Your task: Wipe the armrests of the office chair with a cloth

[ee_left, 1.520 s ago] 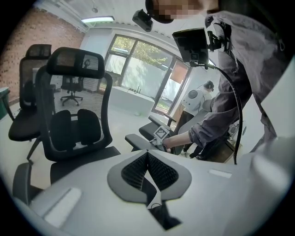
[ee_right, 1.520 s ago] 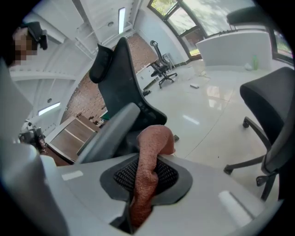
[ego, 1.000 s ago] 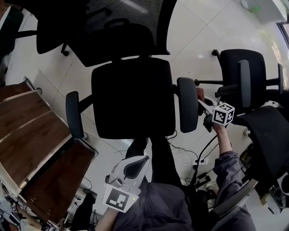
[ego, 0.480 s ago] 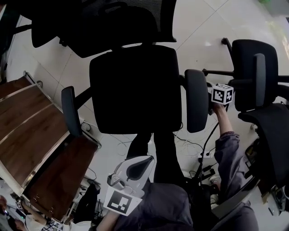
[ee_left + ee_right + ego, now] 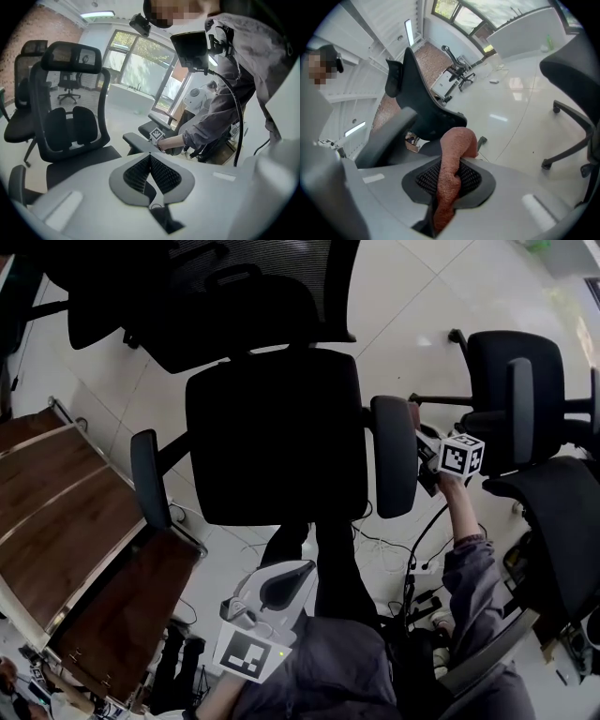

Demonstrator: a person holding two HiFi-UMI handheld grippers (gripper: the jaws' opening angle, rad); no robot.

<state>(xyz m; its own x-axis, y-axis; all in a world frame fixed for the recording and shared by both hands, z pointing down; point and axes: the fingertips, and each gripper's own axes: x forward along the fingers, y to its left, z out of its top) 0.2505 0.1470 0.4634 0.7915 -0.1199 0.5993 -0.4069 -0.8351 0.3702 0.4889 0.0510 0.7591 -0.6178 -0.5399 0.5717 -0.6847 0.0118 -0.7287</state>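
The black office chair (image 5: 272,437) stands in the middle of the head view, with its left armrest (image 5: 150,479) and right armrest (image 5: 394,456) on either side of the seat. My right gripper (image 5: 419,440) is at the outer side of the right armrest, shut on a reddish cloth (image 5: 413,416). The right gripper view shows that cloth (image 5: 457,140) pinched between the jaws and bulging past them beside the armrest (image 5: 386,136). My left gripper (image 5: 291,577) is held low near my body, shut with nothing in it, and its own view shows the same: left gripper (image 5: 150,159).
A wooden desk (image 5: 75,540) stands at the left, close to the left armrest. More black chairs stand behind (image 5: 234,306) and to the right (image 5: 520,399). Cables (image 5: 394,549) lie on the white tiled floor under the chair.
My right gripper with the cloth slid away from me along the right armrest's outer side, then came back a little. The left gripper stayed put.
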